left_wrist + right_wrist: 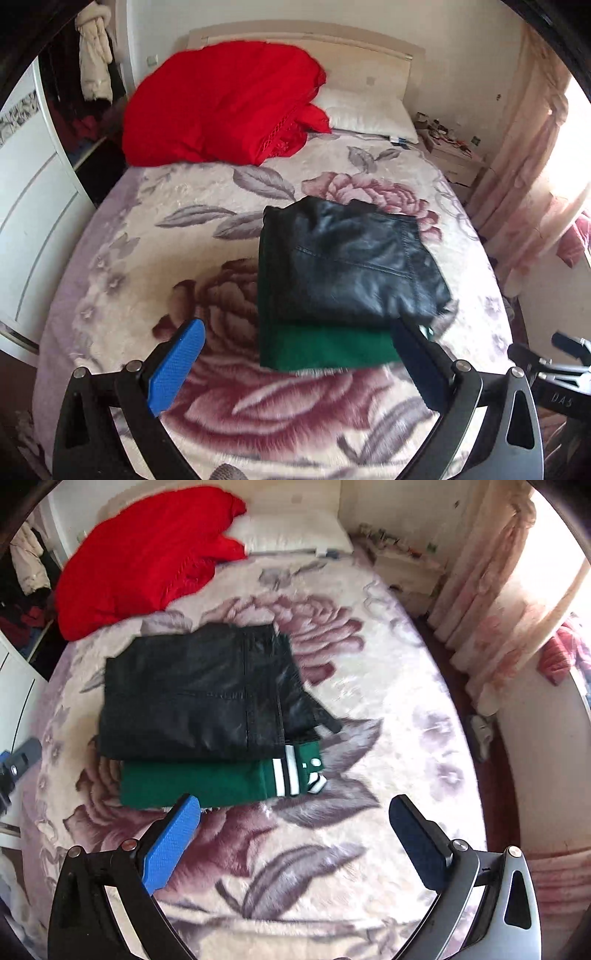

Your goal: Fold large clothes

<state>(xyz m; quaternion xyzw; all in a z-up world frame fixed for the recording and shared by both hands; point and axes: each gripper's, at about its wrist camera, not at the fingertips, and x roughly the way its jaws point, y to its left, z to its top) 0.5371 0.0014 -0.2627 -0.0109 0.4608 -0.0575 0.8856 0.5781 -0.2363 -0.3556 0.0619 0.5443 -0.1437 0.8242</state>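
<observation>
A folded black leather garment (351, 258) (195, 694) lies on top of a folded green garment (325, 347) (199, 784) with white-striped trim, on the floral bedspread (147, 229) (369, 720). My left gripper (295, 336) is open and empty above the bed, just in front of the stack. My right gripper (295, 812) is open and empty, just in front and to the right of the stack. The right gripper's body shows at the right edge of the left wrist view (554, 373). The left gripper's body shows at the left edge of the right wrist view (14, 764).
A bunched red fabric (221, 103) (147, 554) and a white pillow (365, 110) (291, 531) lie at the head of the bed. A wardrobe (33, 206) stands left. A cluttered nightstand (454, 151) and pink curtains (528, 147) (491, 590) stand right.
</observation>
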